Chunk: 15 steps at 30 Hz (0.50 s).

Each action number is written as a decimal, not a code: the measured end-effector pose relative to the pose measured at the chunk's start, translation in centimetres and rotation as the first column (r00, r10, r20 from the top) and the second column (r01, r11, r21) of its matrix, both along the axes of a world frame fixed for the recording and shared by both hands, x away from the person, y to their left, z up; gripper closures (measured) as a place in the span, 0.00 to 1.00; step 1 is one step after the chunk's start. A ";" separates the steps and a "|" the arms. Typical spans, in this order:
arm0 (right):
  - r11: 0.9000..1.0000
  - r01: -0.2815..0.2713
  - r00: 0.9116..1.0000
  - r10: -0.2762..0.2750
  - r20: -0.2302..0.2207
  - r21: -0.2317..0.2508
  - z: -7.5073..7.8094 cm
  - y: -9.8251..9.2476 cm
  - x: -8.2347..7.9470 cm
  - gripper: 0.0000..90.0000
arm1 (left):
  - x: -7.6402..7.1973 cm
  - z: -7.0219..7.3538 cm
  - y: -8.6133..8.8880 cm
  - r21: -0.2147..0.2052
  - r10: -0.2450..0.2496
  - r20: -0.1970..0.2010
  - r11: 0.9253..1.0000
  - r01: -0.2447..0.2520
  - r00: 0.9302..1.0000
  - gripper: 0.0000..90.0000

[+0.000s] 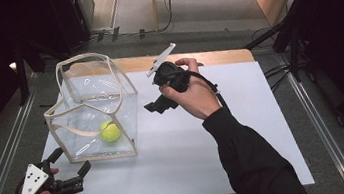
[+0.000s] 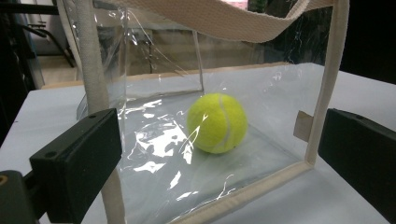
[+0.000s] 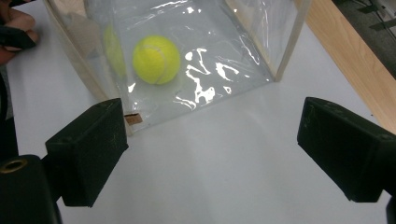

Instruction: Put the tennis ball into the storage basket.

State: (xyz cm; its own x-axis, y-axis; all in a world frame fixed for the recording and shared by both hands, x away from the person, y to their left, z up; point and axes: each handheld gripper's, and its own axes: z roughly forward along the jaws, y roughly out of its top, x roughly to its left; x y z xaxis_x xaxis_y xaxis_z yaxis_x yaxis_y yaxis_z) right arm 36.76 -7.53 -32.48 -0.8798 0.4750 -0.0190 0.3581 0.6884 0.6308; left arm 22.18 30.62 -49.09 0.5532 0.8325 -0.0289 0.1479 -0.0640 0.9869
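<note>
A clear plastic bag (image 1: 93, 107) with beige trim and straps stands open on the white table top (image 1: 192, 150). A yellow tennis ball (image 1: 109, 131) lies on its bottom. My left gripper (image 1: 71, 160) sits at the table's near left corner, open, with its tips close to the bag's front corner. In the left gripper view the ball (image 2: 217, 122) shows through the bag's wall (image 2: 154, 140) between the wide-apart jaws of the left gripper (image 2: 219, 140). My right gripper (image 1: 155, 107) hovers to the right of the bag, open and holding nothing. The right gripper (image 3: 215, 144) looks down at the ball (image 3: 156, 59) through the bag (image 3: 224, 70).
A wooden strip (image 1: 215, 57) runs along the table's far edge and shows again as the wooden strip (image 3: 355, 60) in the right gripper view. Bare white surface (image 1: 243, 118) lies right of the bag. Dark stands and cables (image 1: 283, 37) flank the table on the floor.
</note>
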 end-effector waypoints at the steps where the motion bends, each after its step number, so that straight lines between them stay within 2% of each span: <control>1: 1.000 0.007 1.000 -0.007 0.005 0.009 -0.2 -0.4 -0.1 0.07 | 0.0 0.0 0.0 0.000 0.001 0.000 1.000 -0.001 1.000 0.00; 6: 0.999 0.015 1.000 -0.016 0.026 0.035 -1.0 -1.7 -0.7 0.07 | 0.0 0.0 0.0 -0.002 0.002 0.000 1.000 -0.002 1.000 0.00; 15: 0.997 0.044 0.999 -0.046 0.019 0.070 -2.6 -4.2 -1.6 0.07 | 0.0 0.0 0.0 0.002 0.004 -0.001 1.000 -0.004 1.000 0.00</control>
